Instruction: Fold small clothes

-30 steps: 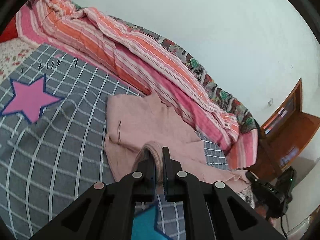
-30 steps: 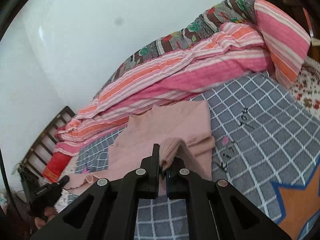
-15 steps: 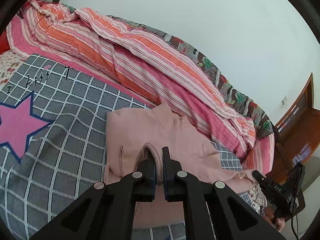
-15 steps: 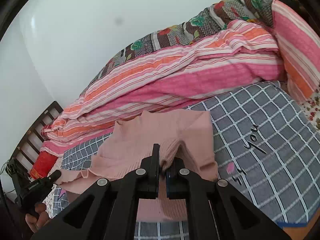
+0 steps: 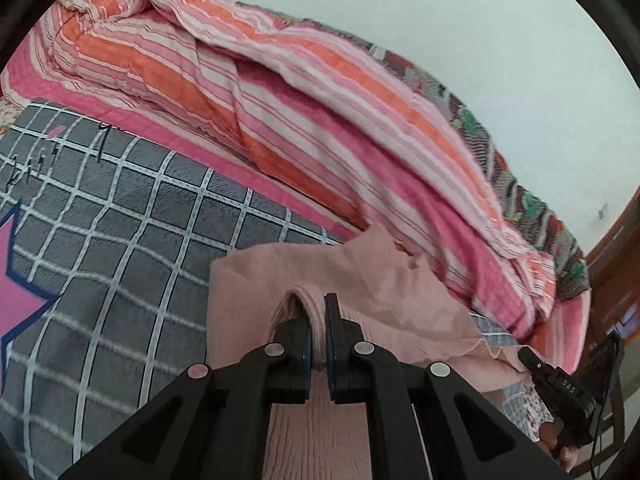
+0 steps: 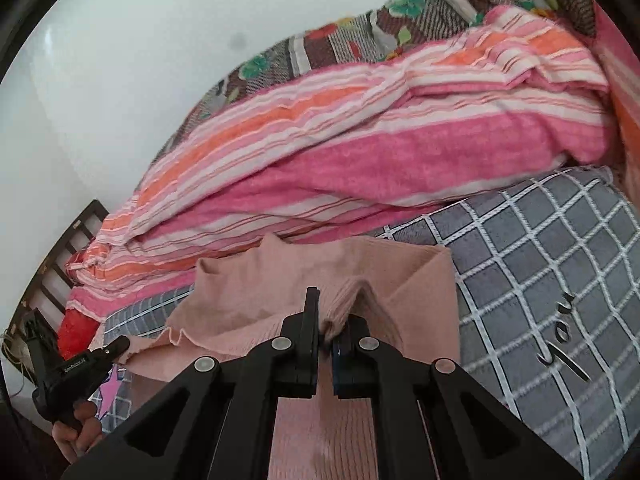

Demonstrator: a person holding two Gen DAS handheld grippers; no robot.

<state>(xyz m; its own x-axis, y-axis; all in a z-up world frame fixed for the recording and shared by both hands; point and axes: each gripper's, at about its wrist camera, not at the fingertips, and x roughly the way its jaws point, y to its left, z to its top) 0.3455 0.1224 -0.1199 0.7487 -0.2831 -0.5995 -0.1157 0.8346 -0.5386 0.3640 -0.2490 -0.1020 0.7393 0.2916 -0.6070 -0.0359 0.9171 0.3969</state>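
1. I am pinching the ribbed hem of the dusty-pink knit top (image 5: 360,280) in my left tool (image 5: 318,344) and my right tool (image 6: 326,334), carrying it toward the neckline; both corners should be landing level.
2. The top is lying on the grey checked bed cover (image 5: 120,220), near the striped pink-orange quilt (image 6: 360,152).
3. Only the left view is showing the pink star (image 5: 20,296); only the right, the "you" lettering (image 6: 560,340).

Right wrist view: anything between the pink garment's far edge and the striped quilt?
Nothing: the pink garment runs right up to the striped quilt, collar tip overlapping it.
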